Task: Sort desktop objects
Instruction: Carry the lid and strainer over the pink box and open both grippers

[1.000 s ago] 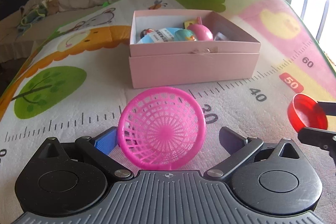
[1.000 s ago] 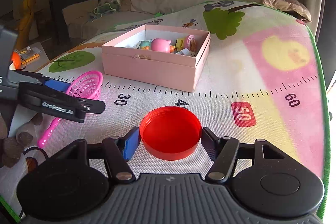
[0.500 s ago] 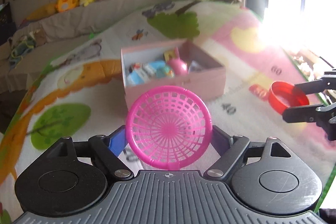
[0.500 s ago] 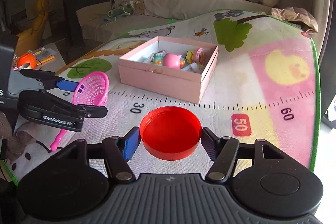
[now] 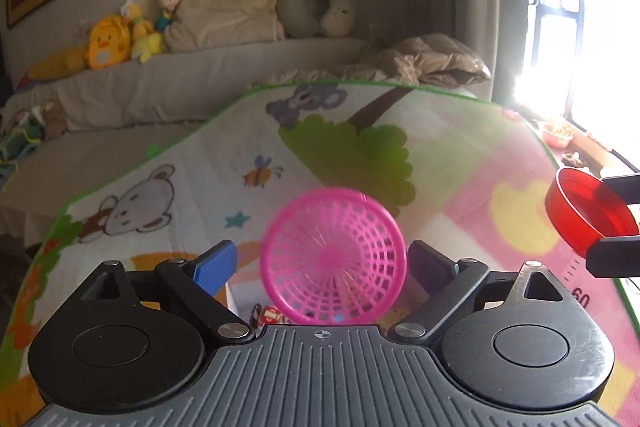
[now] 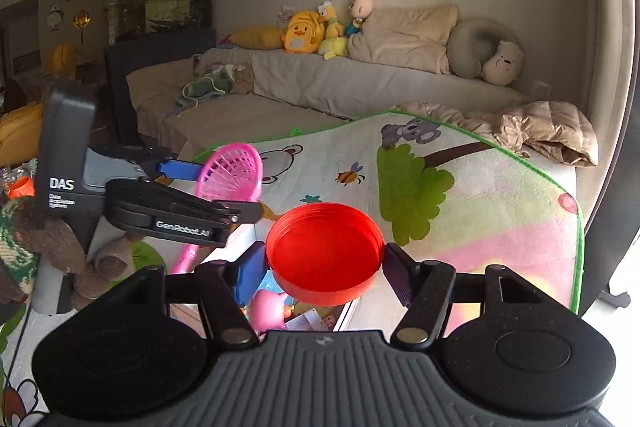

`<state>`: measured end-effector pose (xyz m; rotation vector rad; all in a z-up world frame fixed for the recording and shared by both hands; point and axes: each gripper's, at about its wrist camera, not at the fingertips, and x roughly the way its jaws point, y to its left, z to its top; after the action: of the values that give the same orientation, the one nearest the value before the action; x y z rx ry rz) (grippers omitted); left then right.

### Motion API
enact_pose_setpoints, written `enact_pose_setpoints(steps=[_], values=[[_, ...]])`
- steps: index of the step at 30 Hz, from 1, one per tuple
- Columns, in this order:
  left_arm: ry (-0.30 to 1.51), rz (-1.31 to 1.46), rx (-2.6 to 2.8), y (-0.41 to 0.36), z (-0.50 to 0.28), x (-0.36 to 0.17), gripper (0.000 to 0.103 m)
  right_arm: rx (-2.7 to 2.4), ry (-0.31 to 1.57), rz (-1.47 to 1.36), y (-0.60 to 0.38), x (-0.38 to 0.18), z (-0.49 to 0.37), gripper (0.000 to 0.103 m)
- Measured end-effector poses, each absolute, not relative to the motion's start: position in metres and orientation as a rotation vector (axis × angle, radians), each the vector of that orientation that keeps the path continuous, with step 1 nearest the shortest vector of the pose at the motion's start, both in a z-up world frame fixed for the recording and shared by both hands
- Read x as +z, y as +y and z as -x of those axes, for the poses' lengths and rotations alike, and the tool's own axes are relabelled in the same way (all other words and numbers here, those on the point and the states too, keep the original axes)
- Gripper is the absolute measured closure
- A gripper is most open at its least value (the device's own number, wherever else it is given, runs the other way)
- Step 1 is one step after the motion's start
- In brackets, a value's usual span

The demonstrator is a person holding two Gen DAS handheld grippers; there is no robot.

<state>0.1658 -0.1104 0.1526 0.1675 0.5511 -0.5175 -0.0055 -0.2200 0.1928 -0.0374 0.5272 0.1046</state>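
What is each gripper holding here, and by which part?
The left gripper holds the pink strainer scoop, apparently near where basket meets handle; contact is hidden. The right gripper clamps the red lid across its rim.

The left gripper (image 6: 240, 187) reads "DAS" and "GenRobot.AI"; the mat (image 5: 520, 267) "60".

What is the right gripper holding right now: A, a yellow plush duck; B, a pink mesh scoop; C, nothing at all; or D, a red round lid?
D: in the right wrist view the red lid sits clamped between the right gripper fingers, while the pink scoop is with the left gripper.
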Motion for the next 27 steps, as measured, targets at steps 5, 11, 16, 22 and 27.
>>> enact_pose_setpoints(steps=[5,11,16,22,27], values=[[0.556,-0.125,-0.468,-0.065,-0.157,0.130,0.003,0.103,0.581,0.036,-0.221,0.172,-0.038,0.039],[0.605,-0.146,-0.471,-0.026,-0.120,0.095,0.003,0.159,0.643,-0.038,-0.203,0.156,-0.098,0.039],[0.640,-0.130,-0.526,-0.019,-0.105,0.080,0.002,0.192,0.664,-0.048,-0.168,0.148,-0.150,0.039],[0.639,-0.137,-0.514,-0.014,-0.093,0.064,0.002,0.200,0.734,-0.060,-0.142,0.129,-0.191,0.030],[0.678,-0.097,-0.515,-0.009,-0.091,0.053,0.001,0.142,0.775,-0.019,-0.148,0.111,-0.187,0.035]])
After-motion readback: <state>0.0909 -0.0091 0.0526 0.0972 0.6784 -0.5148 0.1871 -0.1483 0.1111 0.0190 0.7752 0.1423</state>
